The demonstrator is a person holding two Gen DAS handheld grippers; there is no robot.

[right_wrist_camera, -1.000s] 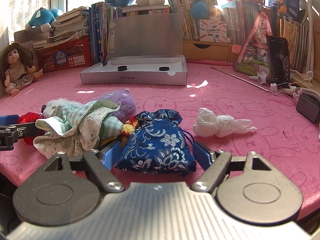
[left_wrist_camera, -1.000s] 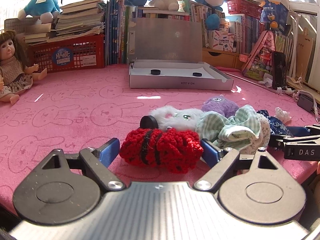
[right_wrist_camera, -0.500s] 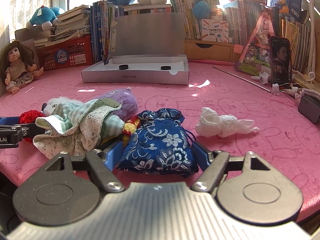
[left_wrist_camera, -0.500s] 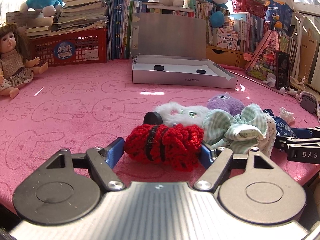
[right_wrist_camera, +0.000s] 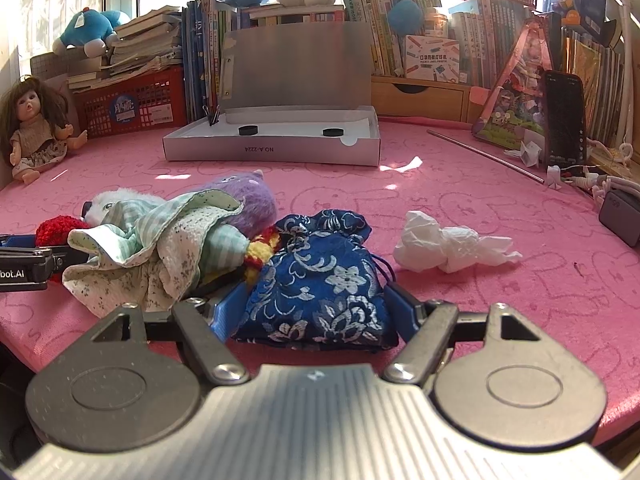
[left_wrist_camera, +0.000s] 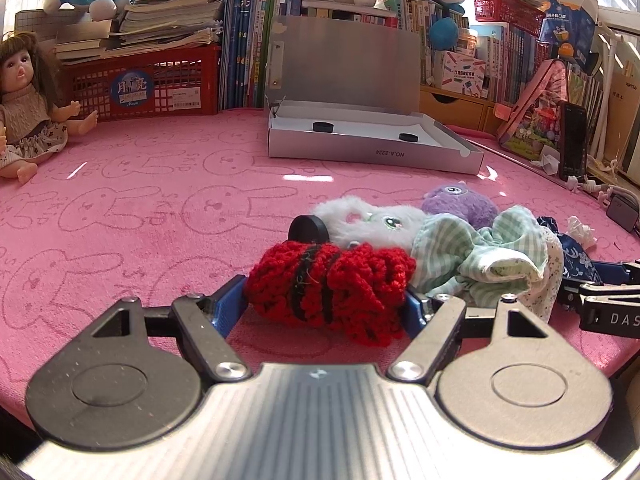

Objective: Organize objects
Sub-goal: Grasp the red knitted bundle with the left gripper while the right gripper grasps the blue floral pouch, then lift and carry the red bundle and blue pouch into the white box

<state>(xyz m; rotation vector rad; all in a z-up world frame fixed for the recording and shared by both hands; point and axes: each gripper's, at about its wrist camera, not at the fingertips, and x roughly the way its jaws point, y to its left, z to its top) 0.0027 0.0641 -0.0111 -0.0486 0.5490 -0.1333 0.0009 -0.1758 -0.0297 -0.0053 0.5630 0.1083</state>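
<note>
A red knitted piece with black stripes [left_wrist_camera: 328,284] lies at the near edge of the pink mat, and the blue pads of my left gripper [left_wrist_camera: 322,302] press on both its sides. In the right wrist view my right gripper [right_wrist_camera: 314,306] is shut on a blue floral drawstring pouch [right_wrist_camera: 320,276], its pads against the pouch's flanks. Between the two lie a white plush [left_wrist_camera: 372,220], a purple plush [left_wrist_camera: 460,204], a green checked cloth [left_wrist_camera: 480,252] and a black disc [left_wrist_camera: 308,230]. An open silver box [left_wrist_camera: 372,152] with two black discs stands farther back.
A crumpled tissue [right_wrist_camera: 448,246] lies right of the pouch. A doll [left_wrist_camera: 24,108] sits at the far left beside a red basket [left_wrist_camera: 152,84] of books. Books, plush toys and a phone [right_wrist_camera: 564,120] line the back and right edges.
The left gripper's pads have closed in on the red knitted piece, squeezing it narrower. The right gripper has tightened slightly on the blue pouch. Neither hand has shifted noticeably.
</note>
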